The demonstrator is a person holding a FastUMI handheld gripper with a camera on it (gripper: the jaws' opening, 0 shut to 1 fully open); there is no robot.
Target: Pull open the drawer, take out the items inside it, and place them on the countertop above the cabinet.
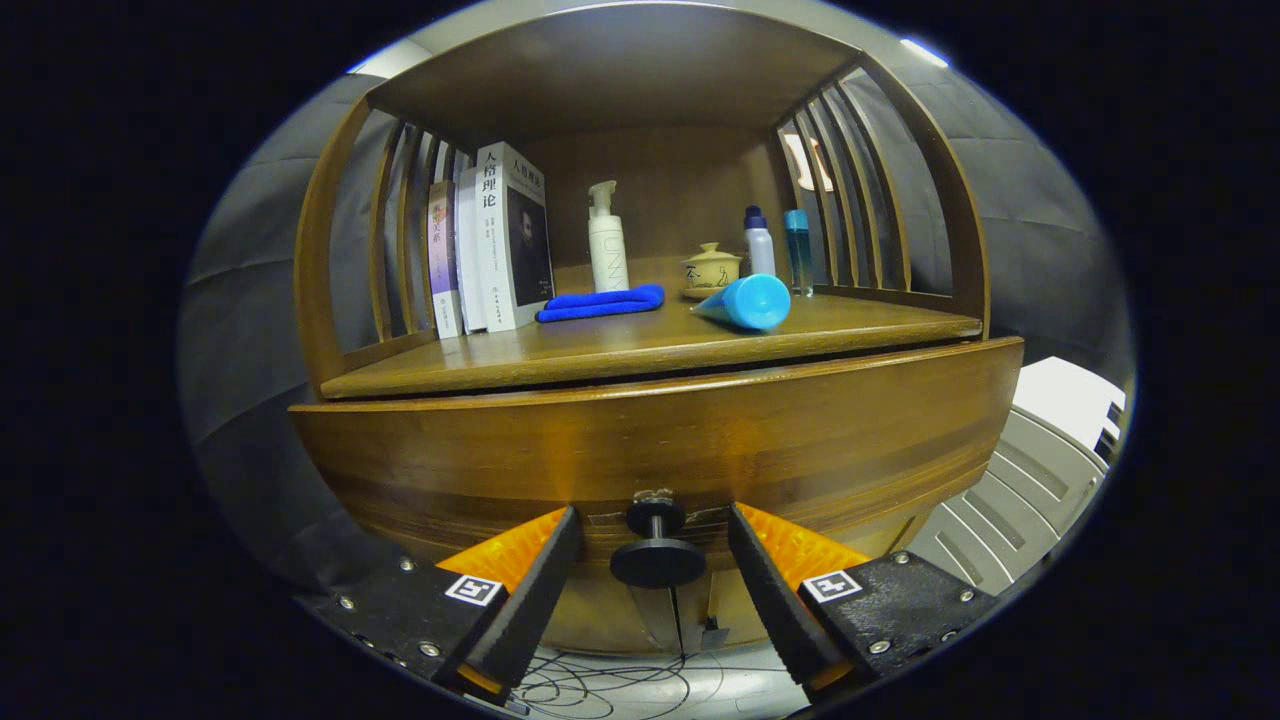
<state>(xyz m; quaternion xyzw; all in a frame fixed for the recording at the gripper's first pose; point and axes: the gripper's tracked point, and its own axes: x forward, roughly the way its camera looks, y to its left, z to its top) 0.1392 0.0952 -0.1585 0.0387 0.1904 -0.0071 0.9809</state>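
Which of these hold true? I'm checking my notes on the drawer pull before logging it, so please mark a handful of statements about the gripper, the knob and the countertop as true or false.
1. The black knob on the drawer front sits between the fingers of the gripper. True.
2. Both fingers press on the knob. False: gaps show on each side, so the gripper is open.
3. A blue cloth lies on the countertop beside the books. True.
4. The blue tube stands upright. False: it lies on its side.
5. The white pump bottle lies flat. False: it stands upright behind the cloth.
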